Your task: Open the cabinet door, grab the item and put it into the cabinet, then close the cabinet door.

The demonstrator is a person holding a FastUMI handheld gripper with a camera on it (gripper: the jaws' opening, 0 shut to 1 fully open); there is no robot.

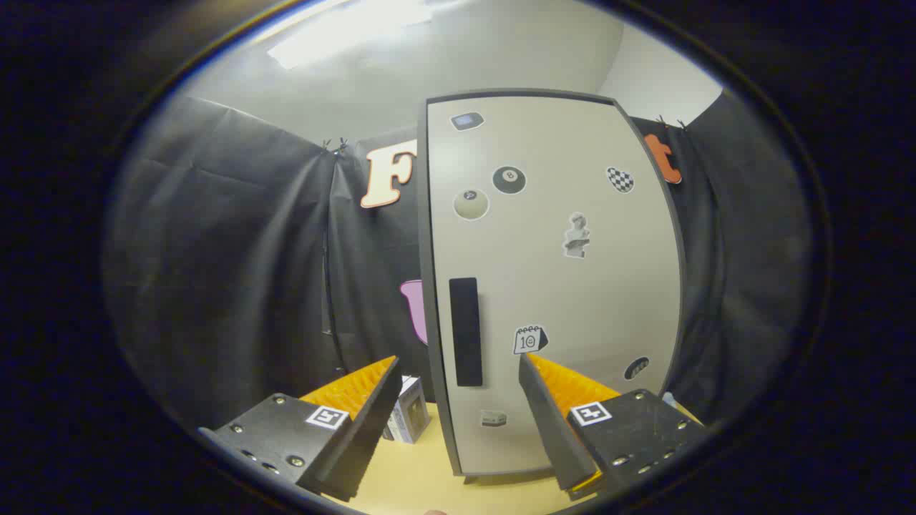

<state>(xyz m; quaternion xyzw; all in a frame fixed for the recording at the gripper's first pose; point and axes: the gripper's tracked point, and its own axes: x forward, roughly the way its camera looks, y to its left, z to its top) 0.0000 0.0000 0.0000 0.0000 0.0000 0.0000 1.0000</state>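
Fingers of the hand-held gripper (458,400) stand wide apart with nothing between them, so the gripper is open and holds nothing. Just ahead of them, a tall cabinet (551,286) stands upright on the pale wooden counter (415,479). Its light grey door (572,300) is shut and sits in a dark frame. On the door's left side there is a dark vertical handle (465,332), which lies between the two fingers and a little beyond their tips, not touching them. Several small stickers are on the door, among them a black billiard ball (509,179), a pale ball (471,204), a checkered shape (620,179) and a little calendar (529,340).

The item to store, a small box (409,417), stands on the counter just left of the cabinet, partly hidden behind the left finger. Whether it touches the cabinet I cannot tell. Black cloth (236,272) hangs behind everything as the wall.
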